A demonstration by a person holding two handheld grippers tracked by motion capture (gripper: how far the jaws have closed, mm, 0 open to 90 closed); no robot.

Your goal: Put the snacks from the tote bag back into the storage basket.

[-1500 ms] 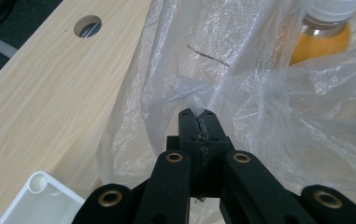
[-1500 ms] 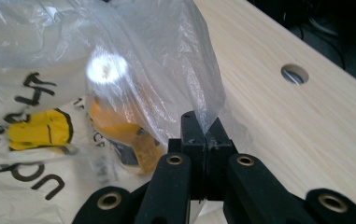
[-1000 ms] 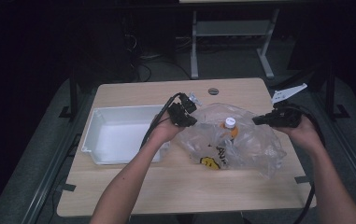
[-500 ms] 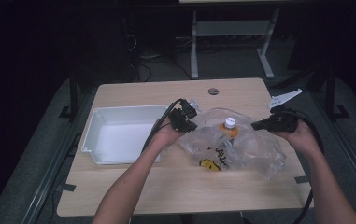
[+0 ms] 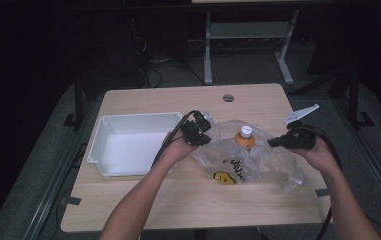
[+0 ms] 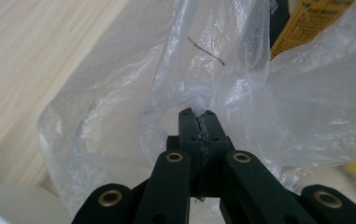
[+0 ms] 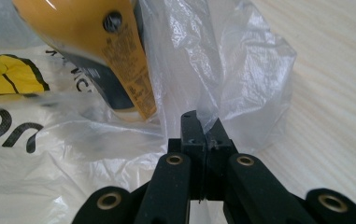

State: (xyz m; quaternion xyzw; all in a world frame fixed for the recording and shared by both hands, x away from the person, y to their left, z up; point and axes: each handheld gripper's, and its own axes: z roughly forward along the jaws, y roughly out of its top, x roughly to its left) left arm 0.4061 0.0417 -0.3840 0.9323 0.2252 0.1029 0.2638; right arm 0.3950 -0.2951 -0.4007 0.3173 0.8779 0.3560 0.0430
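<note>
The plastic bag (image 5: 258, 160) is clear and glossy, printed with black lettering and a yellow patch outlined in black. Inside it, the bottle (image 5: 244, 139) is orange-yellow with a white cap and a yellow label of fine dark print. The tray (image 5: 128, 145) is plain white. The surface (image 5: 188, 200) is pale wood grain. Both tools, left (image 5: 201, 134) and right (image 5: 274, 143), are matte black with brass-coloured rivets.

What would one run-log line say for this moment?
left gripper: shut on plastic bag | right gripper: shut on plastic bag | orange bottle: upright inside bag | white tray: beside bag on table
</note>
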